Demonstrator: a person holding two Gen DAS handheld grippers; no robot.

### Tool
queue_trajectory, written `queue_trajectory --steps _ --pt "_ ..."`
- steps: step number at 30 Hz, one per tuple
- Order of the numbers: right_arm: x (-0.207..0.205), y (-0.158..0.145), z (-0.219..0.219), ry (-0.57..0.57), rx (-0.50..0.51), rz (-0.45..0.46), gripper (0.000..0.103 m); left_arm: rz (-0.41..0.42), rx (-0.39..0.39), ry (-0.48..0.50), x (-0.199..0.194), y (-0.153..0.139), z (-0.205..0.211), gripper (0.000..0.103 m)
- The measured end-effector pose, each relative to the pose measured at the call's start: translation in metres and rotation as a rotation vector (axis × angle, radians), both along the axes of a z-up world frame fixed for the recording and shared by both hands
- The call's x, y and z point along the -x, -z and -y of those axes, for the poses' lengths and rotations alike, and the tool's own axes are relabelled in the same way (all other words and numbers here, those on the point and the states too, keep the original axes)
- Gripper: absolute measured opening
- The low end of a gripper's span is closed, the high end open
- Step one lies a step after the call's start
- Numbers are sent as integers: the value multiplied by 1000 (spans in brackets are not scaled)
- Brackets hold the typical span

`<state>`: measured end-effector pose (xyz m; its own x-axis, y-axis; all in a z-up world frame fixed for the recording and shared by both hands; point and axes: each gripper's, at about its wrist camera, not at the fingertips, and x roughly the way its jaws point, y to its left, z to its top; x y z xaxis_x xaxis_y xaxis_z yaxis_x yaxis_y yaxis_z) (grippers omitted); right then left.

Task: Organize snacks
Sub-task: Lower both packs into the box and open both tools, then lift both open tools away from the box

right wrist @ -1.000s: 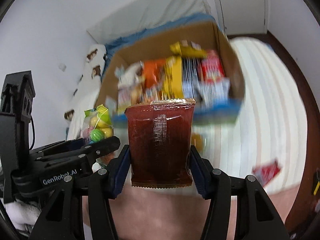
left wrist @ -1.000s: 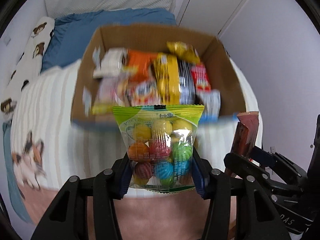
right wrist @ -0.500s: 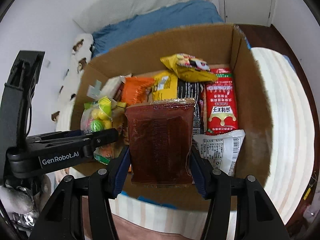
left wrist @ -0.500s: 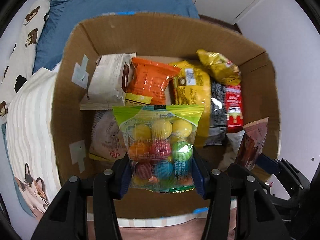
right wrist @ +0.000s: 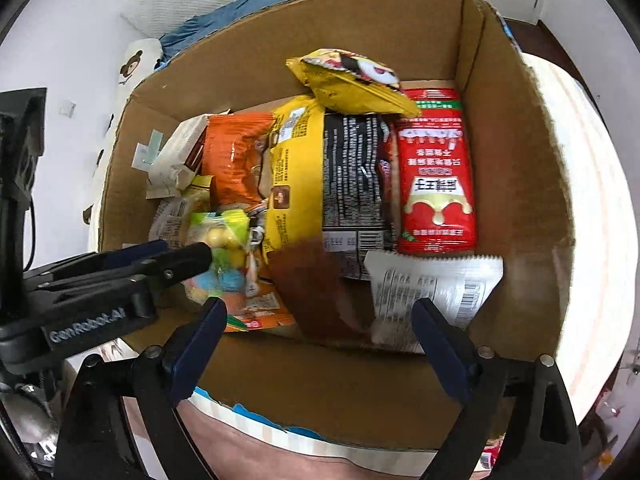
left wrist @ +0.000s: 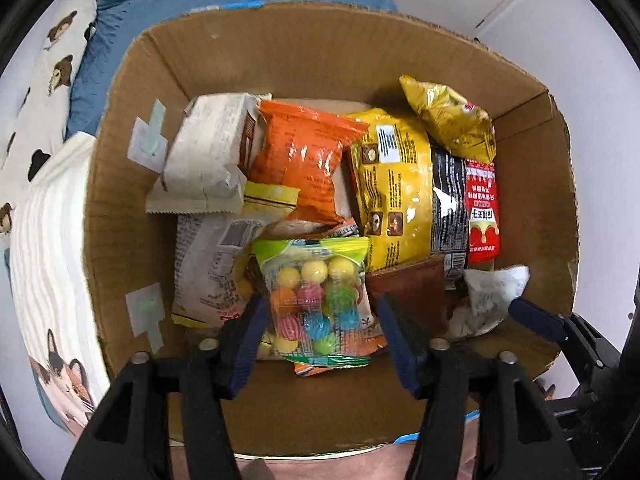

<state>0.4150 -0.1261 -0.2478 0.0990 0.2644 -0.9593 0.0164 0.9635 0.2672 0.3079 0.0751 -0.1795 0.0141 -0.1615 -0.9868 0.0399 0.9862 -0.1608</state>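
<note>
Candy bag (left wrist: pixel 312 300) loose between opening left tool (left wrist: pixel 320 344); brown packet (right wrist: pixel 312 292) beyond opening right tool (right wrist: pixel 316 344).

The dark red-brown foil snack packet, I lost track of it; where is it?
In the cardboard box, between the bag of coloured candy balls and the white wrapper, ahead of the right gripper.

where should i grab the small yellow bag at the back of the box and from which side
Grip the small yellow bag across its puffed middle, coming straight down from above. It lies topmost on the other packs in the cardboard box, tilted and uncovered, so nothing blocks it; the box walls rule out a sideways approach.
</note>
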Motion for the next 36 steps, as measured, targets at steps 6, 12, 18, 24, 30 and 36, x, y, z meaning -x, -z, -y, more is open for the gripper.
queue_trajectory --steps 6,12,18,24,30,36 --pt "5 -9 3 6 38 25 98 38 -24 1 3 -13 0 92" --pt "14 -28 7 2 89 78 98 97 -23 -12 16 -33 -5 92" --pt "35 -60 11 2 141 179 100 224 -23 -37 36 -62 -12 92" --pt "64 -93 17 26 153 289 100 349 -51 -63 70 -90 -18 92" --pt "102 -121 17 29 162 387 100 476 -87 -81 116 -118 -20 92" --pt "142 -141 21 45 143 450 100 573 -117 -69 158 -142 -17 92"
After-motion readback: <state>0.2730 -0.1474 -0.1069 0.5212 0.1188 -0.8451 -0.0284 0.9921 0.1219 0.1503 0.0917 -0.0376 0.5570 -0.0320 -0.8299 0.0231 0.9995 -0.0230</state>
